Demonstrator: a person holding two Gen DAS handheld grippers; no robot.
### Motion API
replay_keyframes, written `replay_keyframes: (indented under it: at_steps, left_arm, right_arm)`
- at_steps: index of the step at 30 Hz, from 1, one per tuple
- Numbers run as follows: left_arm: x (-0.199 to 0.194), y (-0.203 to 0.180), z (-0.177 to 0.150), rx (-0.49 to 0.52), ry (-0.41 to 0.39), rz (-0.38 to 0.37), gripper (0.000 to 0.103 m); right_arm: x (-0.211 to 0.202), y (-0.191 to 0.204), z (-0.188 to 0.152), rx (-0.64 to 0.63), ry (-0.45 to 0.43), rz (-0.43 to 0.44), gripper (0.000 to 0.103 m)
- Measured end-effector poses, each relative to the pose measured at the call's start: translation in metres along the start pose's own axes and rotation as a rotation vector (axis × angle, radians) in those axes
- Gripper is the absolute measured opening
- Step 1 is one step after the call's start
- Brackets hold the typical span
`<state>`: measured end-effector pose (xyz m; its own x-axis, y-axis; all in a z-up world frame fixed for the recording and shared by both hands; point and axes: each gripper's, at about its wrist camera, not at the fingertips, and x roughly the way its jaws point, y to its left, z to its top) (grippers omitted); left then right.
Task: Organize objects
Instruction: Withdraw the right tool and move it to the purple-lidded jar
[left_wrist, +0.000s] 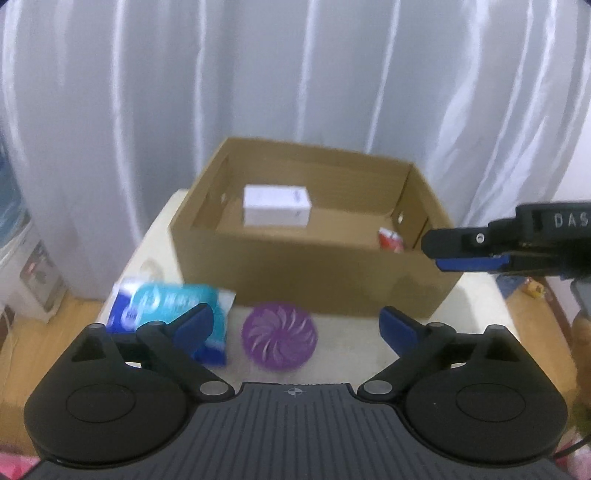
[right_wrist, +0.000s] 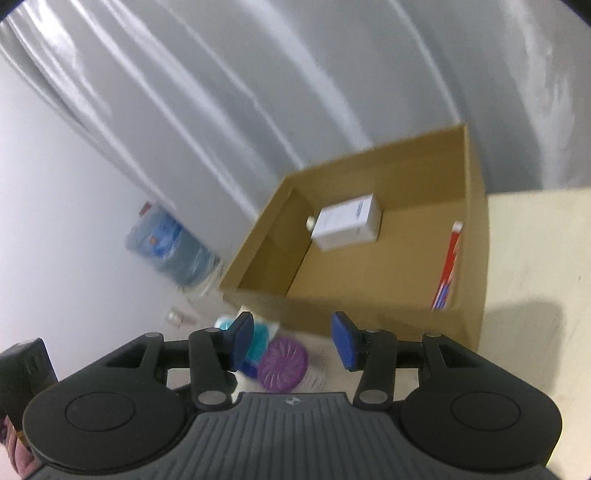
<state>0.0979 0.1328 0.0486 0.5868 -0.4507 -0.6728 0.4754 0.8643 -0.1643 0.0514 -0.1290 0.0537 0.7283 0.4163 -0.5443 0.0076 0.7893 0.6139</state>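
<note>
Next pick, most likely: the purple disc (left_wrist: 279, 340) or the tissue pack (left_wrist: 173, 314), both lying on the pale table (left_wrist: 476, 317) just in front of the cardboard box (left_wrist: 314, 273). Left gripper (left_wrist: 297, 325) hovering over them with jaws wide apart and nothing between the pads. Right gripper (right_wrist: 293, 341) partly apart, also empty, seen from the left camera reaching in beside the box's right corner.

To do this step well: bring the left gripper down squarely over the disc, one pad on each side of its rim. Close only once both pads sit level with the side wall (a round, low thing tends to slip out if caught high). Lift clear of the box's near wall before carrying across, then release low inside. Keep the right gripper out of the path, or send it to the tissue pack instead, so the two do not cross.

Disc: purple, round and flat, with a swirl of vanes on top; probably hard plastic. Tissue pack: soft, blue and teal wrapper, lying tilted near the table's left edge, just beside the disc. Already in the box: a white carton (right_wrist: 347, 221) near the back wall and a red and white packet (right_wrist: 448, 266) against the right wall.
</note>
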Motion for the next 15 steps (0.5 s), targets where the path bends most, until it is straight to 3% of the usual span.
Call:
replay_keyframes:
  at_steps: [4,15]
  left_arm:
    - [0.004,0.003,-0.020,0.008,0.009,0.034,0.099]
    - [0.037,-0.011,-0.045,0.180,-0.004,0.113,0.098]
  right_arm:
    - [0.010,0.009,-0.016,-0.010,0.046,0.009,0.060]
    - [0.061,0.005,-0.035,0.083,0.152,0.014,0.061]
